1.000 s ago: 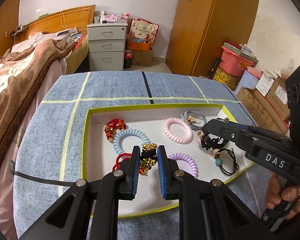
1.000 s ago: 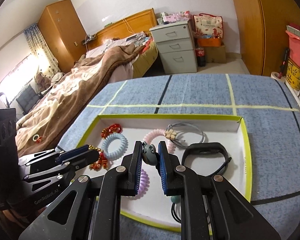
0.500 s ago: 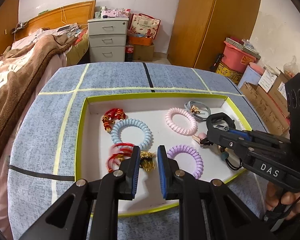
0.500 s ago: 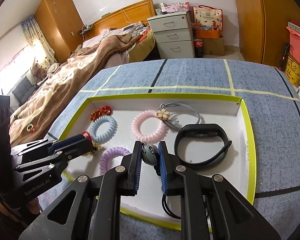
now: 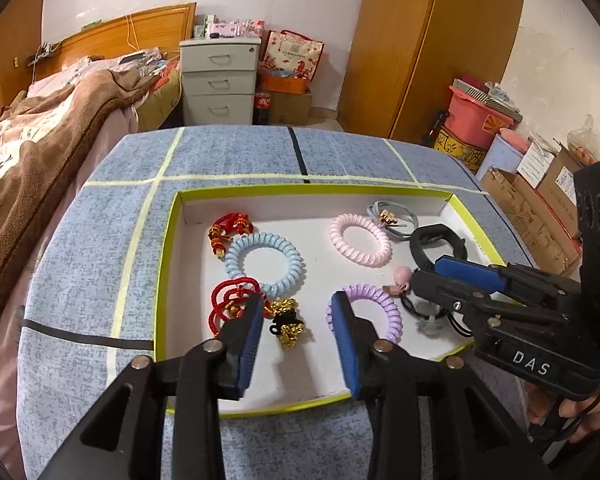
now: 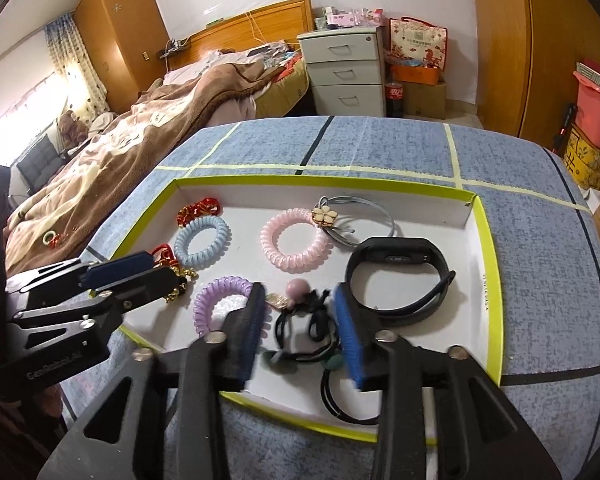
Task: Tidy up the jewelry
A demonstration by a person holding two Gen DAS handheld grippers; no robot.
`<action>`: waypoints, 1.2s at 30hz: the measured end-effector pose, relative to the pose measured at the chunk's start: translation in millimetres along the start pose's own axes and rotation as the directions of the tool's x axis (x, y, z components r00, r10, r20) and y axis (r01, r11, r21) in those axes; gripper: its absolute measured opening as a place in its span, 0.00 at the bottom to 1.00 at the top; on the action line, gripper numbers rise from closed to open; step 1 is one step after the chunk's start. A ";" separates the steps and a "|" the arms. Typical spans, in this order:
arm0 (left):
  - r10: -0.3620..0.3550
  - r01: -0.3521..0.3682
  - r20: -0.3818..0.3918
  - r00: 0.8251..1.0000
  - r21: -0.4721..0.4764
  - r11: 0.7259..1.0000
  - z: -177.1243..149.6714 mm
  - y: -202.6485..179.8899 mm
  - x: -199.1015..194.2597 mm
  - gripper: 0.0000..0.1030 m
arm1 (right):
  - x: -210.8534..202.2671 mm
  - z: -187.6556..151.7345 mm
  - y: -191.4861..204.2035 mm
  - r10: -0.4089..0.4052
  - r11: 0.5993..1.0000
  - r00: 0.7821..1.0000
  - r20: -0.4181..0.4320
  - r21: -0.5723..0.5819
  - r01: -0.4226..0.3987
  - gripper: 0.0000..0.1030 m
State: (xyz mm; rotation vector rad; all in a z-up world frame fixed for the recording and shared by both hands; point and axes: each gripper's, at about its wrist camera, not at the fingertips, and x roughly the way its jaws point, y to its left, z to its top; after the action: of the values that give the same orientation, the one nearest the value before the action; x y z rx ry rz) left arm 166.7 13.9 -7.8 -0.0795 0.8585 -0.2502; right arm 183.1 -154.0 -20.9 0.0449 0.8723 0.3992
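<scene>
A white tray with a yellow-green rim (image 5: pixel 168 248) (image 6: pixel 494 280) lies on the blue table. It holds coil hair ties in blue (image 5: pixel 263 263) (image 6: pixel 202 241), pink (image 5: pixel 360 239) (image 6: pixel 294 245) and purple (image 5: pixel 367 311) (image 6: pixel 216 298), red cord bracelets (image 5: pixel 230 302), a gold-bead charm (image 5: pixel 287 323), a black wristband (image 6: pixel 398 280) and black bead hair ties (image 6: pixel 304 330). My left gripper (image 5: pixel 298 320) is open and empty above the gold charm. My right gripper (image 6: pixel 300 316) is open and empty above the black hair ties.
A bed with a brown blanket (image 6: pixel 140 128) stands left of the table. A white drawer unit (image 5: pixel 219 80) and wooden wardrobe (image 5: pixel 428 40) are behind. Boxes and a pink bin (image 5: pixel 480 120) sit at the right. Tape lines cross the tablecloth (image 5: pixel 100 240).
Both grippers opened. The left let go of the gold charm, the right let go of the bead hair tie; both items now lie in the tray. Both grippers drew back slightly.
</scene>
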 end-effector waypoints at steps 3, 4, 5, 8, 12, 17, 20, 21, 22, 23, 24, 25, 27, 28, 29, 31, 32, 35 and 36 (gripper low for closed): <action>0.002 -0.002 -0.002 1.000 -0.006 1.000 0.3 0.1 -0.3 0.40 | -1.0 -0.7 -0.7 0.004 1.000 1.000 0.002 0.005 -0.004 0.43; 0.004 -0.004 0.000 1.000 -0.004 1.000 -0.9 -0.5 -1.5 0.40 | -1.7 -1.1 -0.4 0.005 1.000 1.000 0.004 0.003 -0.005 0.43; 0.002 -0.002 0.003 1.000 -0.002 1.000 -1.6 -1.1 -2.7 0.40 | -2.2 -1.6 0.4 0.004 1.000 1.000 0.006 0.002 -0.004 0.43; 0.006 -0.006 0.005 1.000 -0.006 1.000 -2.8 -1.7 -4.7 0.41 | -4.2 -3.4 0.1 -0.004 1.000 1.000 0.010 0.005 0.004 0.43; 0.046 -0.046 0.017 0.999 0.005 0.999 -5.0 -3.9 -9.0 0.44 | -8.3 -5.2 -0.1 -0.016 1.000 1.000 0.020 0.016 0.015 0.43; 0.084 -0.084 0.034 0.996 0.009 0.996 -8.8 -8.6 -16.0 0.45 | -17.1 -9.3 1.8 -0.035 0.999 0.999 0.040 0.022 0.035 0.43; 0.079 -0.079 0.042 0.996 -0.007 0.997 -11.3 -9.5 -21.8 0.47 | -25.0 -12.4 4.8 -0.052 0.999 0.997 0.059 0.018 0.051 0.43; 0.084 -0.083 0.047 0.995 -0.013 0.996 -13.2 -10.3 -24.1 0.49 | -28.7 -14.2 5.7 -0.062 0.998 0.996 0.066 0.019 0.061 0.43; 0.086 -0.085 0.051 0.995 -0.016 0.996 -15.5 -10.2 -26.6 0.49 | -32.2 -16.4 6.1 -0.070 0.997 0.995 0.073 0.023 0.069 0.43; 0.090 -0.090 0.053 0.994 -0.020 0.996 -17.8 -11.2 -28.8 0.49 | -34.1 -17.7 6.6 -0.075 0.997 0.994 0.077 0.027 0.073 0.43; 0.098 -0.097 0.058 0.993 -0.022 0.995 -20.2 -12.6 -31.3 0.49 | -38.2 -20.8 7.2 -0.077 0.997 0.994 0.083 0.031 0.075 0.43; 0.103 -0.102 0.062 0.993 -0.022 0.995 -22.6 -14.4 -33.6 0.49 | -40.9 -22.3 7.5 -0.079 0.997 0.993 0.087 0.032 0.076 0.43; 0.132 -0.130 0.080 0.988 -0.029 0.991 -27.6 -17.5 -40.2 0.49 | -46.6 -27.0 9.1 -0.093 0.995 0.991 0.096 0.035 0.090 0.43; 0.144 -0.142 0.091 0.985 -0.026 0.989 -29.6 -19.4 -43.4 0.49 | -49.5 -29.3 10.3 -0.102 0.995 0.990 0.102 0.032 0.099 0.43; 0.148 -0.146 0.095 0.984 -0.026 0.989 -31.4 -20.7 -45.9 0.49 | -52.5 -31.6 11.7 -0.110 0.994 0.988 0.106 0.030 0.107 0.43; 0.150 -0.148 0.099 0.984 -0.026 0.989 -35.2 -23.5 -49.7 0.49 | -58.8 -37.8 14.1 -0.124 0.992 0.986 0.115 0.030 0.121 0.43; 0.157 -0.155 0.100 0.983 -0.024 0.988 -37.7 -25.0 -51.8 0.49 | -60.4 -39.6 14.7 -0.125 0.992 0.985 0.118 0.032 0.123 0.43; 0.194 -0.196 0.125 0.973 0.004 0.981 -44.8 -33.8 -58.2 0.49 | -68.1 -47.4 16.5 -0.125 0.992 0.984 0.130 0.041 0.120 0.43; 0.190 -0.193 0.131 0.973 0.006 0.981 -47.3 -35.7 -60.3 0.49 | -71.1 -50.6 17.3 -0.123 0.992 0.983 0.136 0.042 0.119 0.43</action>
State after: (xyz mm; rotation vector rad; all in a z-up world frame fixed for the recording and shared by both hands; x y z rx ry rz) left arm 86.4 -4.1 11.9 0.0052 0.7287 -0.0710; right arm 98.6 -169.7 2.1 0.0498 0.7410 0.2643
